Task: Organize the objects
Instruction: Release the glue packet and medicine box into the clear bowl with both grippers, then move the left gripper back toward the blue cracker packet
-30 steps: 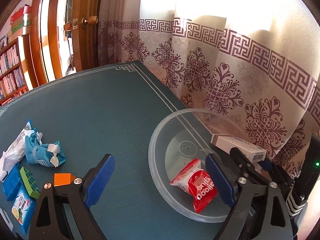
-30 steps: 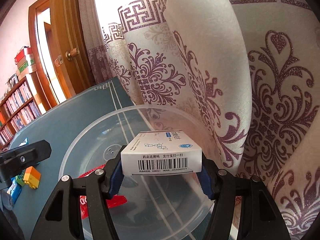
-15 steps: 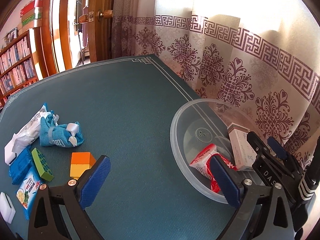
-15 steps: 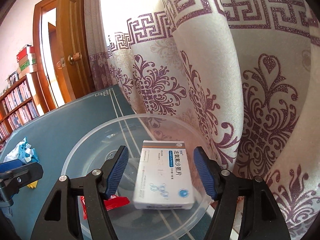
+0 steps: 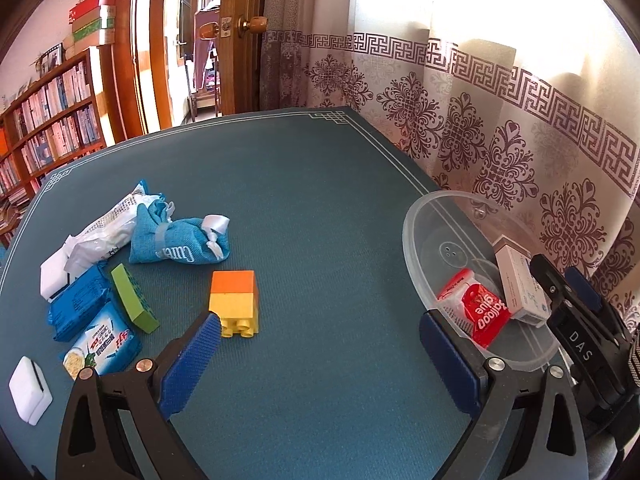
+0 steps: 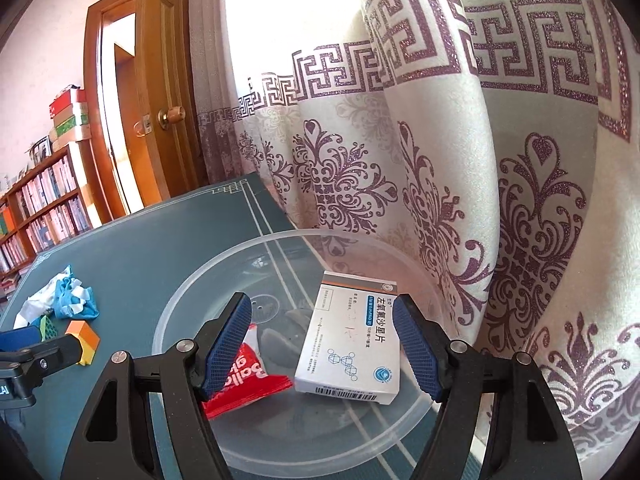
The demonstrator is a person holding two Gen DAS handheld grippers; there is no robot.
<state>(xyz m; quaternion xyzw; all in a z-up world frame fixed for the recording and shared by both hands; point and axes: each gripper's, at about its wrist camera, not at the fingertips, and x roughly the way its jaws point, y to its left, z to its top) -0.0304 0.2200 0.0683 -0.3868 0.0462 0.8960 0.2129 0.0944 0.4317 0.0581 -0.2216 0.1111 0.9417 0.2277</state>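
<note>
A clear plastic bowl (image 6: 192, 296) (image 5: 416, 252) stands at the table's right edge by the curtain. In it lie a white medicine box (image 6: 352, 336) (image 5: 520, 284) and a red balloon-glue packet (image 6: 248, 380) (image 5: 480, 308). My right gripper (image 6: 322, 344) is open and empty just above the bowl, the box between and below its fingers; it also shows in the left wrist view (image 5: 568, 284). My left gripper (image 5: 320, 360) is open and empty above the table, near an orange-and-yellow block (image 5: 234, 296) (image 6: 86, 336).
At the table's left lie a blue cloth pouch (image 5: 180, 240), a white plastic wrapper (image 5: 100, 232), blue packets (image 5: 80, 304), a green block (image 5: 132, 298) and a small white box (image 5: 28, 388). A patterned curtain (image 6: 440, 160) hangs behind the bowl.
My right gripper opened and let the medicine box drop into the bowl, then drew back a little. My left gripper pulled back and left, bringing the block and packets into view.
</note>
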